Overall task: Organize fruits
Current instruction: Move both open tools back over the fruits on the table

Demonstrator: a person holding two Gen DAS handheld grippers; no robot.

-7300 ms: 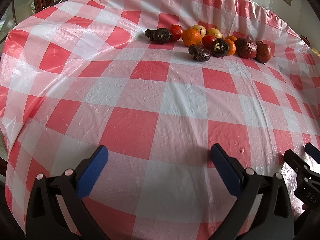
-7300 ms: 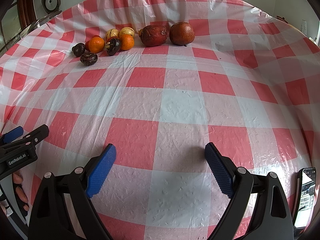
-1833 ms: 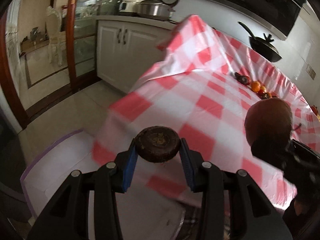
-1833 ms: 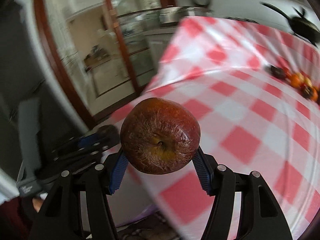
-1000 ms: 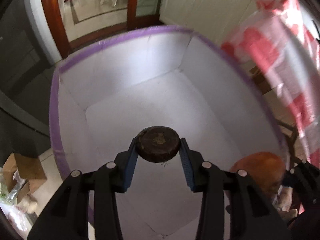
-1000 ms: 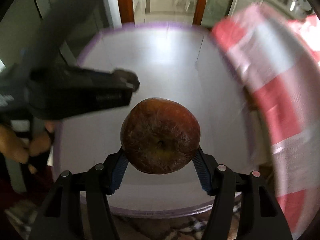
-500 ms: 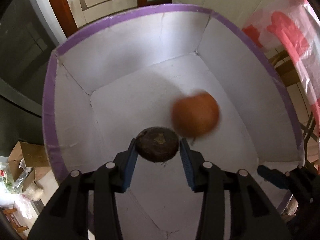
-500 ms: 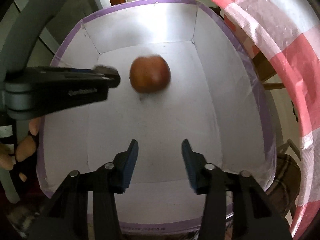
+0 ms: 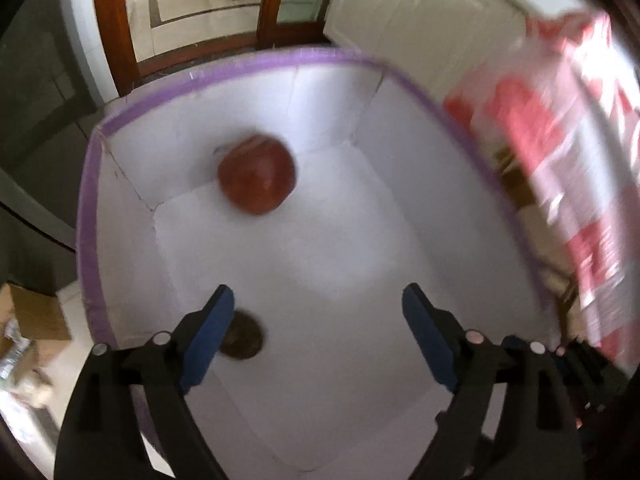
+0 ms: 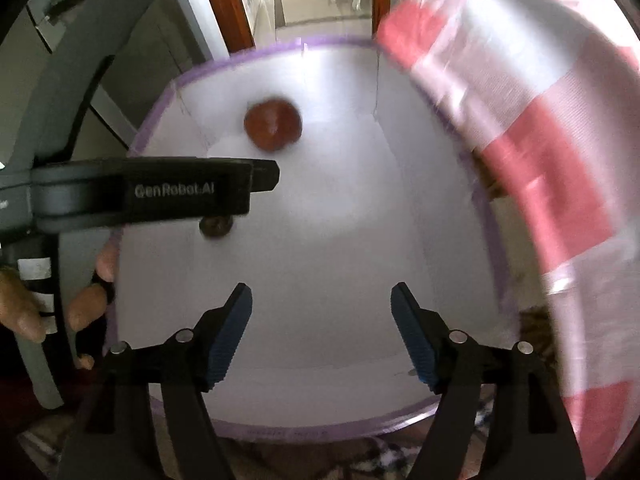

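Left gripper (image 9: 316, 320) jaws just opened wide, nothing held; right gripper (image 10: 322, 320) likewise, empty; red-brown fruit (image 9: 258, 178) & small dark fruit (image 9: 244, 338) seen in white box (image 9: 90, 208).

Right gripper (image 10: 321, 334) hangs over a white, purple-rimmed box (image 10: 490, 240), its jaws just opened, nothing between them. Inside lie a reddish-brown fruit (image 10: 273, 128) and a small dark fruit (image 10: 216, 227), partly hidden by the left gripper (image 10: 256, 178).
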